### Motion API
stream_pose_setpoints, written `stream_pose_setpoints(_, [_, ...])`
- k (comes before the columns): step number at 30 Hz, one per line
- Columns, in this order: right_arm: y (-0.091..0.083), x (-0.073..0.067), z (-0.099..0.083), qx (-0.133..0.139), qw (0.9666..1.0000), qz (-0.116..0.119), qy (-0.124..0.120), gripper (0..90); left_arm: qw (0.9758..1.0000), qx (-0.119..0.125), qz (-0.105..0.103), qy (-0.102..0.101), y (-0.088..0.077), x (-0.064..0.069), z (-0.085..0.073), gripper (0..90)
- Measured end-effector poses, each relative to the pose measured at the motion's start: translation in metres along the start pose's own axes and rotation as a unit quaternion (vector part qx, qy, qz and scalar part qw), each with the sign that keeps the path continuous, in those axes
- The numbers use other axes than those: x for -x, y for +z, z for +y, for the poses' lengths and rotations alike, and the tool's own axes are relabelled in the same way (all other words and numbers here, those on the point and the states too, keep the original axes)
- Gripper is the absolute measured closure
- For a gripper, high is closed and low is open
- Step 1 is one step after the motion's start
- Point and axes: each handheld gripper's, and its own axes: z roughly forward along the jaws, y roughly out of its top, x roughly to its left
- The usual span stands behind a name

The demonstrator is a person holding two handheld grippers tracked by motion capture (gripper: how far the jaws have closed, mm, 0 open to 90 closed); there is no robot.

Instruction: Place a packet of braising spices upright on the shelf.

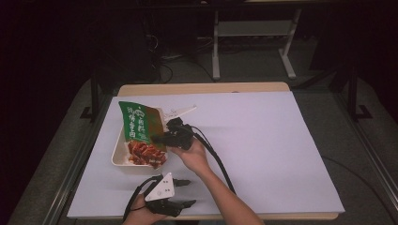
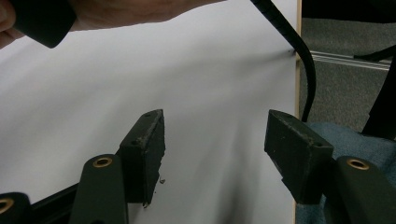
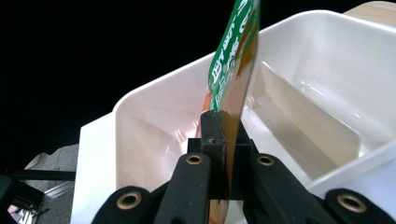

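Observation:
A green and red snack bag (image 1: 141, 133) lies over a white divided tray (image 1: 118, 154) at the table's left. My right gripper (image 1: 157, 138) is shut on the bag's right edge. In the right gripper view the bag (image 3: 236, 70) stands edge-on, pinched between the jaws of the gripper (image 3: 225, 135), above the tray (image 3: 154, 126). My left gripper (image 1: 187, 192) rests near the table's front edge with its jaws open and nothing between them. In the left gripper view its fingers (image 2: 144, 149) frame bare white table, the gripper (image 2: 215, 149) wide open.
The white table cover (image 1: 263, 140) stretches to the right of the tray. The right gripper's black cable (image 1: 216, 157) trails back along the forearm. A table frame and cables stand on the dark floor beyond the far edge.

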Motion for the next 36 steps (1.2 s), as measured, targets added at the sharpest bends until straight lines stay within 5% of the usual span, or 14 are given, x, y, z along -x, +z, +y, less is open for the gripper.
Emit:
stream_pose_setpoints(5, [0.000,0.001,0.001,-0.003,1.0000,-0.001,-0.004,86.4,1.0000,-0.003,-0.001,0.001,0.000,0.000,0.000,37.7])
stream_pose_setpoints(8, [0.000,0.001,0.002,-0.010,0.9995,-0.031,-0.006,72.2,1.0000,-0.004,0.000,0.002,-0.001,-0.001,0.000,37.7])
stream_pose_setpoints(16, [-0.011,0.003,0.005,-0.008,0.9992,-0.039,-0.005,55.9,1.0000,-0.003,0.000,0.000,-0.001,0.000,0.000,37.6])
stream_pose_setpoints(36, [-0.069,0.011,-0.011,-0.013,0.9984,-0.055,0.000,45.1,1.0000,-0.006,0.001,-0.002,0.000,-0.001,0.000,36.7])
